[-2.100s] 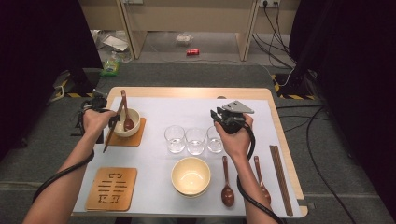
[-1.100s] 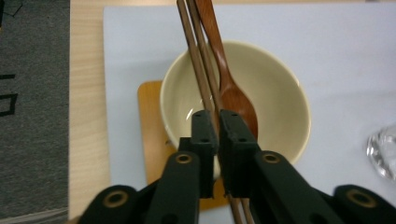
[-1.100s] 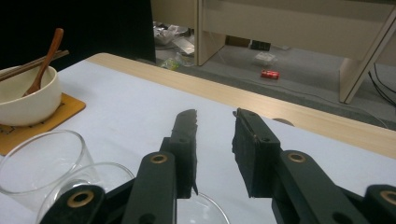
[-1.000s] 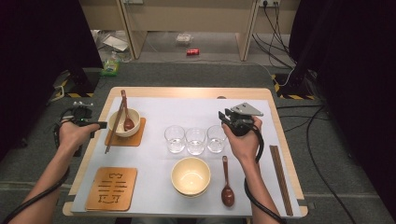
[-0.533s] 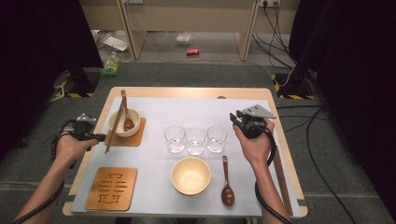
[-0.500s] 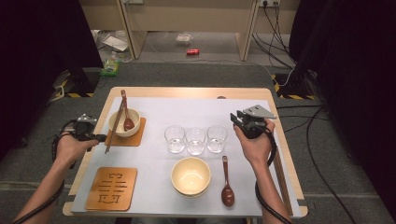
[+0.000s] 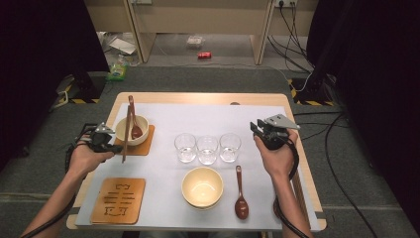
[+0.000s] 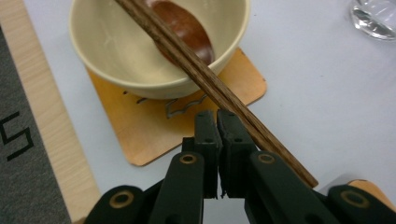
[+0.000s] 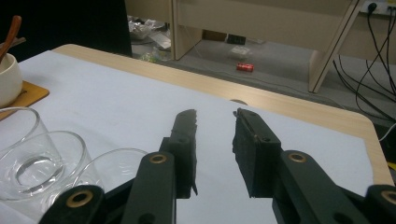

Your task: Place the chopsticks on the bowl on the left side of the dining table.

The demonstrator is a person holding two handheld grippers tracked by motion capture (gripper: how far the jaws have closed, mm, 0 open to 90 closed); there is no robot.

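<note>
A cream bowl point(image 7: 131, 130) point(image 8: 159, 42) stands on an orange coaster point(image 7: 144, 147) point(image 8: 140, 135) at the table's left. A brown wooden spoon point(image 7: 135, 130) point(image 8: 182, 28) lies in it. Dark chopsticks point(image 7: 127, 129) point(image 8: 210, 84) lie across its rim and slope down toward me. My left gripper point(image 7: 115, 148) point(image 8: 217, 114) is shut with nothing between the jaws. The chopsticks' near end runs along the outside of one jaw, and I cannot tell whether they touch. My right gripper point(image 7: 255, 126) point(image 9: 215, 116) hovers open and empty to the right of the glasses.
Three clear glasses point(image 7: 207, 149) point(image 9: 32, 154) stand in a row at mid-table. In front of them are a second cream bowl point(image 7: 202, 186) and a brown spoon point(image 7: 240, 191). A carved wooden coaster point(image 7: 119, 200) lies at the front left. White paper point(image 7: 198, 119) covers the table.
The left hand pulled back left from the bowl, then came right again and lower, up to the chopsticks' near end. The right hand drifted right, away from the glasses.
</note>
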